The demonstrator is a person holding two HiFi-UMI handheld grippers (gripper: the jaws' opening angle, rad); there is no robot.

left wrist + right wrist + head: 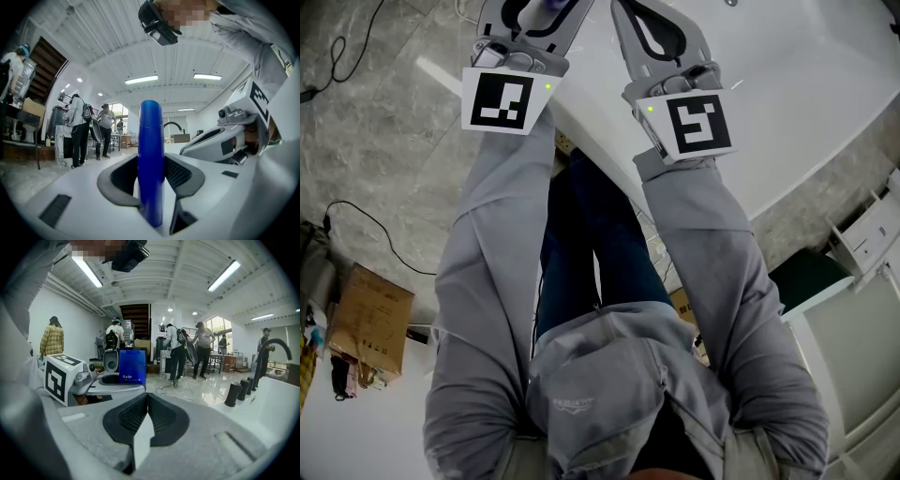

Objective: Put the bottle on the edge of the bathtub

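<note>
Both arms, in grey sleeves (pixel 487 244), reach forward side by side, with the grippers at the near rim of the white bathtub (pixel 797 103). The left gripper (pixel 151 174) is held about level, its jaws clamped on the blue bottle (pixel 150 150), which stands upright between the pads. The right gripper (pixel 146 401), just beside it, has its jaws pressed together with nothing between them.

A: The bottle (pixel 150 154) looks like smooth, glossy blue plastic.
B: The bathtub (pixel 806 75) is glossy white, and the floor (pixel 384 122) is polished, grey-veined stone.
A: On the right gripper (pixel 146 400) the shell is matt grey plastic, with ribbed black pads (pixel 127 420).
B: The sleeves (pixel 487 281) are grey cloth. The box (pixel 370 323) is brown cardboard.
</note>
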